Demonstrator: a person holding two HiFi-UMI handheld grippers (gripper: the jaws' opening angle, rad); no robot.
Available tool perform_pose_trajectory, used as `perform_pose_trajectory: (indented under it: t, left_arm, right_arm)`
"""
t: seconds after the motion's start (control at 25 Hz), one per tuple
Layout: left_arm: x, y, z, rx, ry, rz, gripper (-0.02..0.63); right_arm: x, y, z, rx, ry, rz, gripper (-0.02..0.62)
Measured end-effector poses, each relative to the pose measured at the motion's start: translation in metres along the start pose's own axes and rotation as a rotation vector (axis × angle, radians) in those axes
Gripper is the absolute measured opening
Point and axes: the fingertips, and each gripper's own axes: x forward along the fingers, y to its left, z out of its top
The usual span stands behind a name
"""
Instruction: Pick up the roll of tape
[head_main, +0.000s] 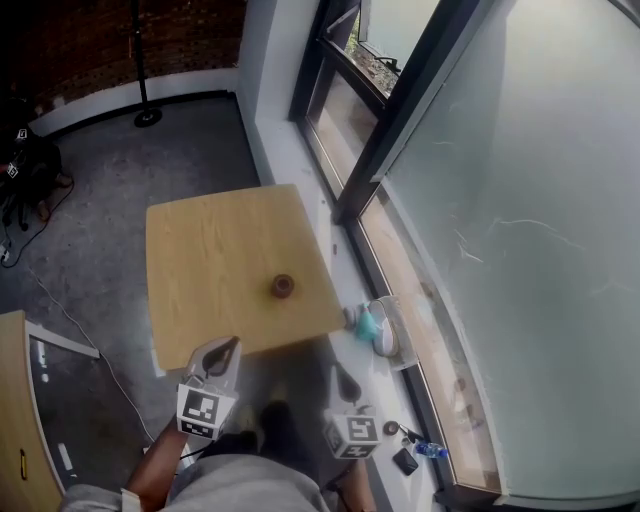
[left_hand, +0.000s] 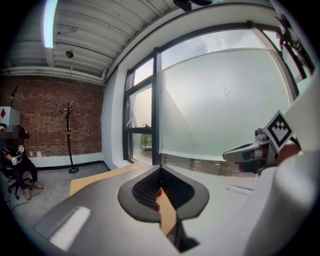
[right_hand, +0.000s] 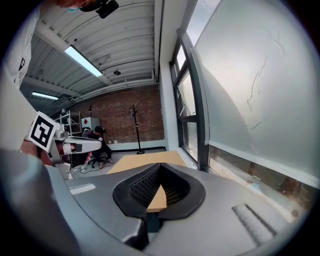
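Left gripper (left_hand: 160, 170): jaws fully closed, tips meeting, nothing held. Thru the gap behind the tips I see desk wood plus a reddish bit, can't tell what it is. Right gripper (right_hand: 160, 166): same, jaws together at the tip, empty, wood showing behind.

Head view: left gripper (head_main: 228, 350) has its tip at the near edge of the desk (head_main: 200, 250). Right gripper (head_main: 343, 378) is short of that edge, over the floor (head_main: 100, 260).

The roll of tape (head_main: 283, 286) sits on the desk's near-right part, alone, apart from both tips. It lies flat w/ hole up, so no real long axis: round, approachable from any side. From the left jaws it's ahead and to the right. From the right jaws it's ahead and to the left. Left looks nearer, imo. Either jaws must open before a grab.

Writing: only the b/w square codes on the marker cubes (head_main: 205, 410). No brand legible on the tape. The bottle (head_main: 430, 450) on the floor has a label too small to read.
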Motion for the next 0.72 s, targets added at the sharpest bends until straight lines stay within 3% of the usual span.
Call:
perform_pose_trajectory:
  t: [0.72]
  left_arm:
    - [0.125, 0.010, -0.052, 0.001, 0.097, -0.025, 0.000]
  right_arm:
    - [0.099, -0.060, -0.029, 0.029, 0.072, 0.032, 0.014]
